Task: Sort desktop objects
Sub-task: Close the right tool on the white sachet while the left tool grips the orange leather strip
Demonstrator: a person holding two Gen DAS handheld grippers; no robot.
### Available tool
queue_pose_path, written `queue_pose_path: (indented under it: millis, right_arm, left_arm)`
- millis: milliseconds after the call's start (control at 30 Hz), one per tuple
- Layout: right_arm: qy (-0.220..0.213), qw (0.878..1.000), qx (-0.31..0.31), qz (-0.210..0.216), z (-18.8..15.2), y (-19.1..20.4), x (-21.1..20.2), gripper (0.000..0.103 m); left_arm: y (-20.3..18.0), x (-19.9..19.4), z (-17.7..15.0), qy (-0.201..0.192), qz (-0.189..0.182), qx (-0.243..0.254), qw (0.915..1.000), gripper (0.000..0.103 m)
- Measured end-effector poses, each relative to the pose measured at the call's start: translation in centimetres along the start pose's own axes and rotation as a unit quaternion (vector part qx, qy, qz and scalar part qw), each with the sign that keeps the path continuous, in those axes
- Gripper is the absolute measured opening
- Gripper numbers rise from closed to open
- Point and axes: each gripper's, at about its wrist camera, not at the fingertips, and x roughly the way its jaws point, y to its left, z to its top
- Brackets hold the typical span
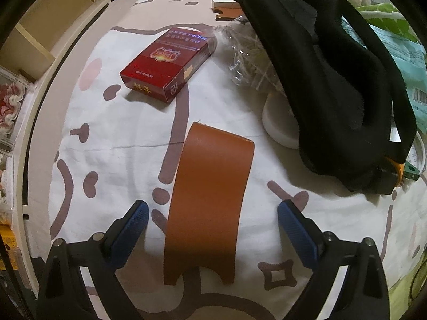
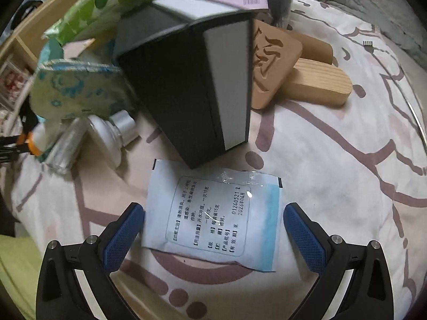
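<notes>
Both grippers hover spread wide, the left gripper [image 1: 213, 229] straddling a brown leather strip [image 1: 210, 200] and the right gripper [image 2: 213, 232] straddling a medicine sachet [image 2: 213, 218], each lying flat on the printed bedsheet [image 1: 128, 138], seemingly lined up for pickup.

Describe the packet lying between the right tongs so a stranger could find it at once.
Start at the tall black box standing on the patterned cloth. Just in front of its base lies a flat, pale blue packet, between the open right tongs. Unlike its neighbours, it carries black print in a rounded frame.
</notes>
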Motion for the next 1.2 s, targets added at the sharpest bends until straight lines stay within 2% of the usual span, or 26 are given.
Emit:
queue_pose_path:
  millis: [200,367,567,833,1200]
  right_arm:
    - [-0.007,0.999,0.050,-0.012,0.7,0.1,0.7,0.103]
    - [-0.022,0.999,0.032,-0.033,0.5,0.9,1.0,0.103]
    - [-0.024,0.999,0.020,-0.032,0.5,1.1,0.9,0.102]
    - [-0.027,0.999,0.000,-0.030,0.4,1.5,0.5,0.089]
    - [-0.026,1.000,-0.007,-0.017,0.5,1.2,-0.1,0.074]
  left_arm:
    - [-0.1,0.2,0.5,-0.004,-0.006,-0.006,1.0000,0.099]
    - [-0.6,0.3,0.9,-0.007,-0.006,-0.003,1.0000,0.097]
    - [-0.9,0.0,1.4,-0.010,-0.009,-0.001,0.9999,0.077]
    - [0.7,0.4,1.2,-0.017,-0.008,-0.031,0.9993,0.050]
    - [0.3,0.4,1.8,-0.024,-0.009,-0.037,0.9990,0.048]
